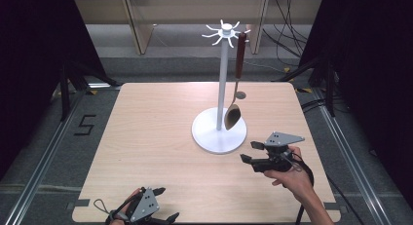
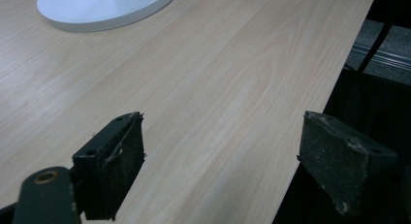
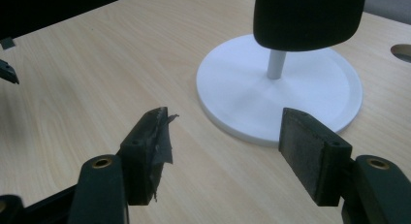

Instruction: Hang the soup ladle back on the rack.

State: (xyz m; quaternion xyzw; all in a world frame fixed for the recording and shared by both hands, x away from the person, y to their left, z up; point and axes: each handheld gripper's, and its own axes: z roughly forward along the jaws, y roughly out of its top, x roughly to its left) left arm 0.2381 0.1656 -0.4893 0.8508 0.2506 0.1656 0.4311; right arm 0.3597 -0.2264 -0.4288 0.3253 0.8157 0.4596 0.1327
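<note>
In the high view, a white stand (image 1: 220, 132) is on the wooden table (image 1: 146, 137) a little toward 1 o'clock from the centre, with a wooden spoon (image 1: 234, 104) hanging from its top hooks; the right gripper (image 1: 250, 152) is at about 4 o'clock with jaws apart and empty, and the left gripper (image 1: 165, 204) is at 6 o'clock near the table edge, also spread. In the left gripper view, its jaws stand wide apart over bare table, the stand's base (image 2: 104, 8) at 11 o'clock. In the right gripper view, the jaws are wide with nothing between, and the base (image 3: 278, 88) lies just beyond them at 1 o'clock.
</note>
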